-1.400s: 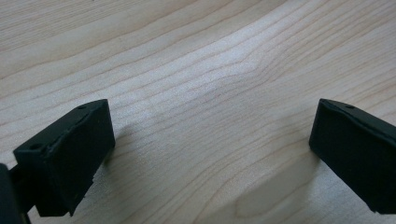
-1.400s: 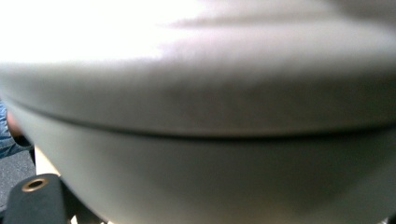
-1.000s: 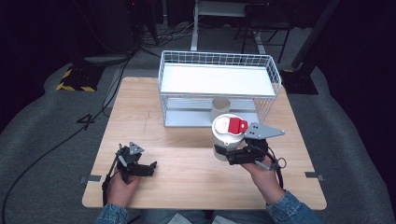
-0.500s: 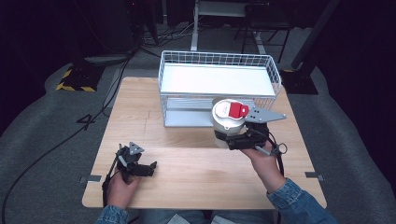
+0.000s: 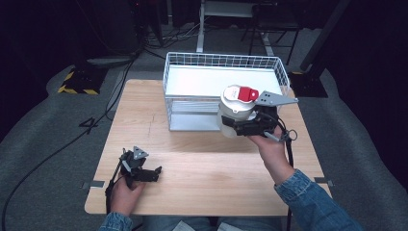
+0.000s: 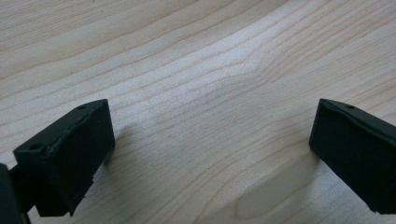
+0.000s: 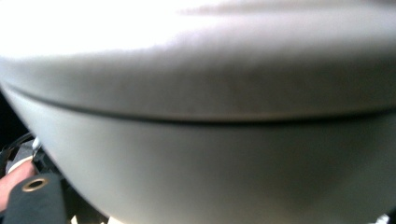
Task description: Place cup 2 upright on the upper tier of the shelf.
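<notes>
1. While raised off the table (image 5: 192, 168), carried toward the wire basket (image 5: 192, 72) at the table's far side.
2. White tub (image 5: 233, 118) with a red-tabbed lid: clamped between the fingers of the right gripper (image 5: 240, 127), hanging just in front of the basket's right half, close up as a pale curved wall (image 7: 210, 154) in the right gripper view.
3. Step in hand, by judgement: lifting the tub for placing in the basket. Next move calls for clearing the front rim, then lowering inside before letting go.
4. Left gripper (image 5: 154, 172): resting on the table near its front left corner, fingers (image 6: 70, 154) wide apart, nothing between.
</notes>
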The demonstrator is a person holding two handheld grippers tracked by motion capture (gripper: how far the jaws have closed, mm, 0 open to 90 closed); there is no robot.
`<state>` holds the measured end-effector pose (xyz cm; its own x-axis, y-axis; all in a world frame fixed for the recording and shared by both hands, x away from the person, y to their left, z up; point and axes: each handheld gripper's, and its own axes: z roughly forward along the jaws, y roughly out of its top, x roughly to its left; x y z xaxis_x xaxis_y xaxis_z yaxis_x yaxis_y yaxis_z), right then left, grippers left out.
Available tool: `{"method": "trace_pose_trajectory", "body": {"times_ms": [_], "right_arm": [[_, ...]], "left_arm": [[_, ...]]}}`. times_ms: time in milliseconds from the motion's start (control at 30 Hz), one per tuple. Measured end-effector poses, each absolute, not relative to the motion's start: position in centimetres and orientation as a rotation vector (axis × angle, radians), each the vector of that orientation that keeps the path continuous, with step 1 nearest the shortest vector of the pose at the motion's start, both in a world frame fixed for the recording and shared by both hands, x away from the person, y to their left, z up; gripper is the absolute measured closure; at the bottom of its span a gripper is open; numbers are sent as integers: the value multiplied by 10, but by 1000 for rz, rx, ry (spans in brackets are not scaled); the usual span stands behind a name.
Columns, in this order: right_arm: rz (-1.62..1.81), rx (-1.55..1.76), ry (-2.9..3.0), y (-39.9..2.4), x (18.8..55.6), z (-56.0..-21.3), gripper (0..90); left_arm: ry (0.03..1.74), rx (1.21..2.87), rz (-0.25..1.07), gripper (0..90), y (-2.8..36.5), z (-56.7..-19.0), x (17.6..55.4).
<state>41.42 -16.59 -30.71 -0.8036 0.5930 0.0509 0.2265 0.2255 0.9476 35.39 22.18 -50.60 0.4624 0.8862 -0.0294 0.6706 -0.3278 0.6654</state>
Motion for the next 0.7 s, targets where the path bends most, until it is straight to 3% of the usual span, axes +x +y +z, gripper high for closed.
{"method": "trace_pose_trajectory", "body": {"times_ms": [700], "right_arm": [[1605, 853, 2063, -161, 461, -273, 127]], "left_arm": [[1288, 2101, 458, 6, 222, -506, 354]]}}
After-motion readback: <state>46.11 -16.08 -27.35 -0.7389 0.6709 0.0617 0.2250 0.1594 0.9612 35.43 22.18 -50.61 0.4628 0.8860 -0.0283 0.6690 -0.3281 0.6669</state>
